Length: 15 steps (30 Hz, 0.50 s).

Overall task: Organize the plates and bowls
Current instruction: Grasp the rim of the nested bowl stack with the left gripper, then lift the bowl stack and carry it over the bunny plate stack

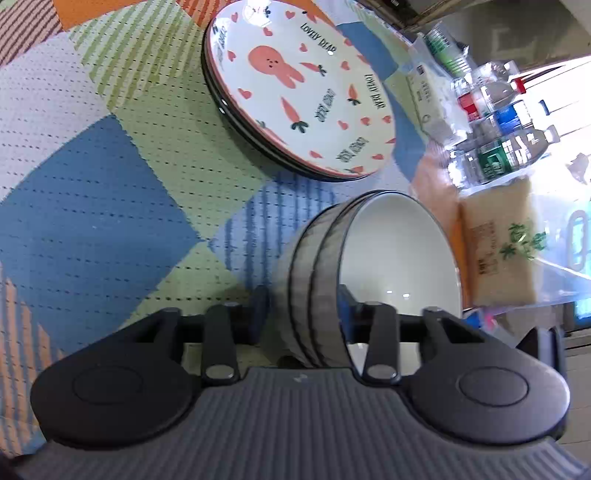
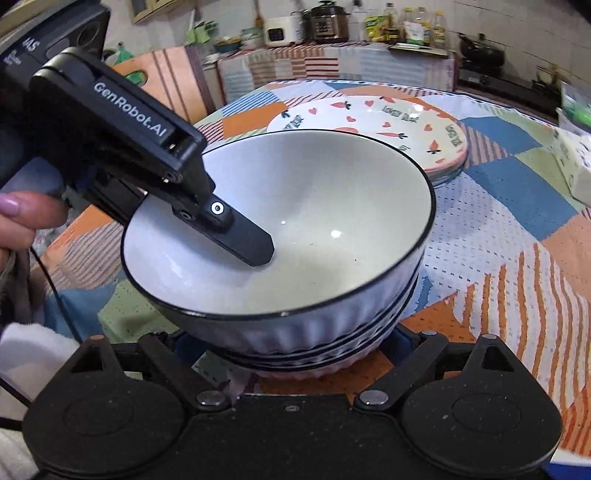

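Observation:
A stack of grey ribbed bowls (image 1: 391, 251) with white insides stands on the patchwork tablecloth (image 1: 96, 206). My left gripper (image 1: 304, 306) straddles the near rim, one jaw outside and one inside, shut on the walls. In the right wrist view its inner finger (image 2: 247, 243) lies flat against the top bowl's (image 2: 332, 206) inside. My right gripper (image 2: 291, 343) stands wide at the foot of the stack, a jaw on each side. Its tips are hidden under the bowls' bulge, so contact is unclear. Rabbit-and-carrot plates (image 1: 295, 81) are stacked just beyond the bowls (image 2: 388, 122).
Past the bowls in the left wrist view lie a bag of rice (image 1: 498, 243) and several plastic bottles (image 1: 498, 155). A white carton (image 2: 576, 162) sits at the table's right edge. A person's hand (image 2: 22, 214) holds the left gripper. A counter with a cooker (image 2: 328, 22) runs behind.

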Tool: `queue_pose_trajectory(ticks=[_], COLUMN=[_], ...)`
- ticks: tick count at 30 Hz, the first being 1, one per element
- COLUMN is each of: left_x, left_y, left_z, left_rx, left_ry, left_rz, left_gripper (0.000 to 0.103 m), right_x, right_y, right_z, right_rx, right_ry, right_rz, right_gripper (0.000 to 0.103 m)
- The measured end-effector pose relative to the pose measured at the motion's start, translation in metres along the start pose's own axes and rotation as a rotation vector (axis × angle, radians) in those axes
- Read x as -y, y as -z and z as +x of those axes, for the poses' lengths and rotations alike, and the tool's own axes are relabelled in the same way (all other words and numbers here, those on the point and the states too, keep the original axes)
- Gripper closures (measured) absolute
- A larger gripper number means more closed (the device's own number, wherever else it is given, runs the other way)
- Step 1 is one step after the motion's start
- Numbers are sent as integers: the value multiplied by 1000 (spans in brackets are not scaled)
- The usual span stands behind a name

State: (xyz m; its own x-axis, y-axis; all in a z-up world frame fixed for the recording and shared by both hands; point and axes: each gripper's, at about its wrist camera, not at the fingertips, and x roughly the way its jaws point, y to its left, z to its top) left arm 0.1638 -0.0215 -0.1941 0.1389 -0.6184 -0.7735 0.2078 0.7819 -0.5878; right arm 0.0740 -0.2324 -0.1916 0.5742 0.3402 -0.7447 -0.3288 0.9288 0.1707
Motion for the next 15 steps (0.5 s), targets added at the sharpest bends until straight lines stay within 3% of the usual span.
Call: queue_pose_trajectory(ticks=[9, 15], left_x=[4, 13], left_y=[4, 9], left_z=[1, -1], left_rx=[30, 56], left_ry=[-17, -56], left_rz=[-17, 21], left_gripper=[66, 66], right_x=[-1, -3], right_y=[14, 13], right_z=[-2, -3], right_rx=[95, 99], right_ry=[18, 26], right_rz=[-7, -3], right_gripper=[8, 9])
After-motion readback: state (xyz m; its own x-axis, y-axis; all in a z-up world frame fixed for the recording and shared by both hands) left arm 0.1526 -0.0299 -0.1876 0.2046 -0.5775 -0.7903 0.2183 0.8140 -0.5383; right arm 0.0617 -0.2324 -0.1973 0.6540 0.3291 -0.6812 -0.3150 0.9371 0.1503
